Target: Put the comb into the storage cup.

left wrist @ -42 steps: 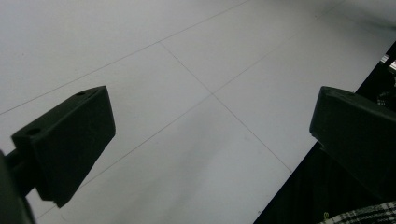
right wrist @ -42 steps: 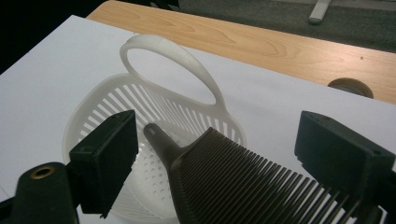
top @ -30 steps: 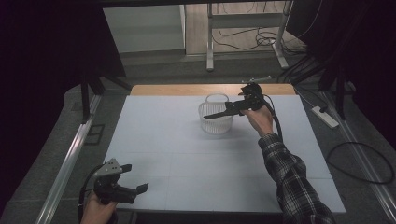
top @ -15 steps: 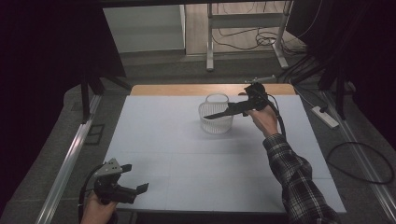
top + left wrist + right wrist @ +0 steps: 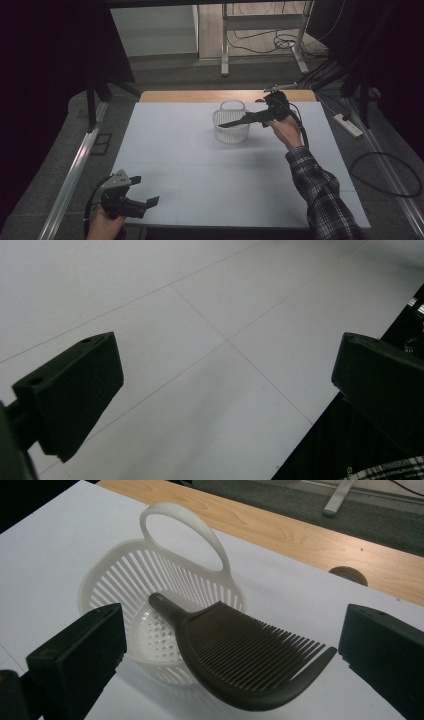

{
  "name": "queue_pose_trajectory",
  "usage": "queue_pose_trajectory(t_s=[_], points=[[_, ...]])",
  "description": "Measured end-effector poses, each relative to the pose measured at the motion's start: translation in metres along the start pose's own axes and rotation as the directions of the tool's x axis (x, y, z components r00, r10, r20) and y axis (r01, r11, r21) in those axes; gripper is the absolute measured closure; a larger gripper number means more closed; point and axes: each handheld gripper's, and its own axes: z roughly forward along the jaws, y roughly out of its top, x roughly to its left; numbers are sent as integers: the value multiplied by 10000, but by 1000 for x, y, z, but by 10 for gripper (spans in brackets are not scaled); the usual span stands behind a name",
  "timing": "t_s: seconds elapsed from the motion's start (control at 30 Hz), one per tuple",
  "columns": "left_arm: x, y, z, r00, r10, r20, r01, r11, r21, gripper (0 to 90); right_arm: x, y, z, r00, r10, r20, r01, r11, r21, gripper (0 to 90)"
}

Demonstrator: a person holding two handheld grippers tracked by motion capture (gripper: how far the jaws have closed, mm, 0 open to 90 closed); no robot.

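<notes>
A dark comb (image 5: 250, 660) lies tilted across the rim of the white slatted basket (image 5: 231, 125) near the tabletop's (image 5: 190, 160) far edge. The right gripper (image 5: 230, 645) spreads wide, holding nothing. The left gripper (image 5: 150, 202), also wide open and empty, hovers at the near left corner.
</notes>
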Motion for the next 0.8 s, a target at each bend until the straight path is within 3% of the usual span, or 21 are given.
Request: queue_pose_trajectory(t_s=[0.8], points=[[0, 0, 0, 10000, 1, -14, -1, 10000, 20, 1, 2, -12, -21, 9997, -238, 10, 238, 9997, -4, 0]])
